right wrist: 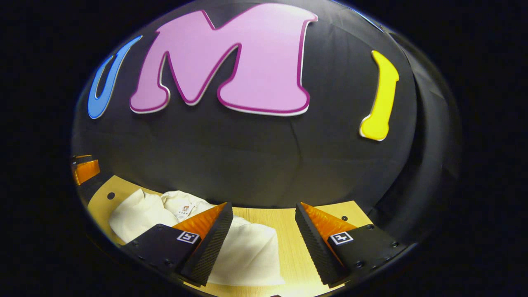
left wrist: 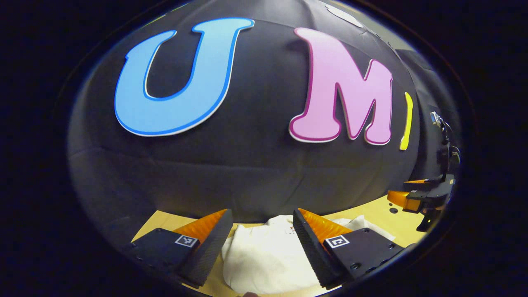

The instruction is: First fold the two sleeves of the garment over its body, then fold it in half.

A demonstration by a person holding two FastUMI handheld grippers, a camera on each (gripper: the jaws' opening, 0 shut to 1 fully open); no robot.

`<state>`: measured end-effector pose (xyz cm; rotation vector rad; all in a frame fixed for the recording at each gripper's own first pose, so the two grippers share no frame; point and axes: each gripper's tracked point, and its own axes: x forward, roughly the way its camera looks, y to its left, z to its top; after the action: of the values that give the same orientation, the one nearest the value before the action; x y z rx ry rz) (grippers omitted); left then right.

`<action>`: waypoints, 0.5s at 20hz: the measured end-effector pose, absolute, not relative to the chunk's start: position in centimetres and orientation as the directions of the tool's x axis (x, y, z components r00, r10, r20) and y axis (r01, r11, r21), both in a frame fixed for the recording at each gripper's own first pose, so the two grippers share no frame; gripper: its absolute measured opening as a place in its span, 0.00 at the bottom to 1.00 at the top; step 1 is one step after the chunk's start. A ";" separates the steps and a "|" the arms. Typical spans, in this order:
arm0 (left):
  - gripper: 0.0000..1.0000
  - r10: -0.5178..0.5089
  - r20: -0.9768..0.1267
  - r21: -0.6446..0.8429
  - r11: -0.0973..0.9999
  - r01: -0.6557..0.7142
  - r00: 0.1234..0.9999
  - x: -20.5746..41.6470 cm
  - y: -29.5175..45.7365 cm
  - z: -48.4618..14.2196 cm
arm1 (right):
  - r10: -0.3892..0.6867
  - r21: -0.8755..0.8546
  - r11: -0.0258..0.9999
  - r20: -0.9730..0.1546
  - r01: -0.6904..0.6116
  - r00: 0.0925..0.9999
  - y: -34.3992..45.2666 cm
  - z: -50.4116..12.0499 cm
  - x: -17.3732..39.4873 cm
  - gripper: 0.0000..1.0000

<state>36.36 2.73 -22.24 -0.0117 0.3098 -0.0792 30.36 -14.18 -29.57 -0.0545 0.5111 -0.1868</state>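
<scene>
White garment (left wrist: 264, 255) lies bunched on the wooden table (left wrist: 379, 214), below and just ahead of the left gripper (left wrist: 262, 231), seen through the gap between its fingers; a small label (right wrist: 183, 211) shows near the collar in the right gripper view. Sleeves can't be told apart from the body, so folding looks not yet started, judging by the rumpled heap. Left gripper has its fingers spread wide, nothing between them, raised off the cloth and aimed mostly level at the booth wall, likely a ready pose before reaching down. Right gripper (right wrist: 264, 231) likewise spread apart and empty, held level, with the garment (right wrist: 247, 255) under and to the left of its left finger and bare table (right wrist: 284, 231) directly ahead. Each gripper appears at the far edge of the other's view, so they sit well apart, flanking the garment, probably so each can take one side. Next move likely needs both to tip down toward the cloth.
</scene>
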 end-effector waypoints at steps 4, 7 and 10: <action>0.96 -0.073 -0.179 -0.014 0.997 0.071 0.981 31.0 3.0 -14.4 | -0.213 -0.114 0.977 -0.419 0.181 0.883 -12.7 -23.7 25.4 0.97; 0.96 -0.073 -0.082 -0.014 0.997 0.072 0.994 26.2 3.0 -8.3 | -0.215 -0.074 0.977 -0.372 0.202 0.903 -11.4 -18.7 21.4 0.97; 0.95 -0.079 -0.010 0.005 0.997 0.079 0.997 20.1 3.2 -3.0 | -0.208 -0.049 0.978 -0.313 0.203 0.927 -10.3 -13.4 17.2 0.97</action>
<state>20.14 3.16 -3.05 0.0057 0.0094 -0.0787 17.22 -10.26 -13.43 -0.0156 0.3221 -0.2103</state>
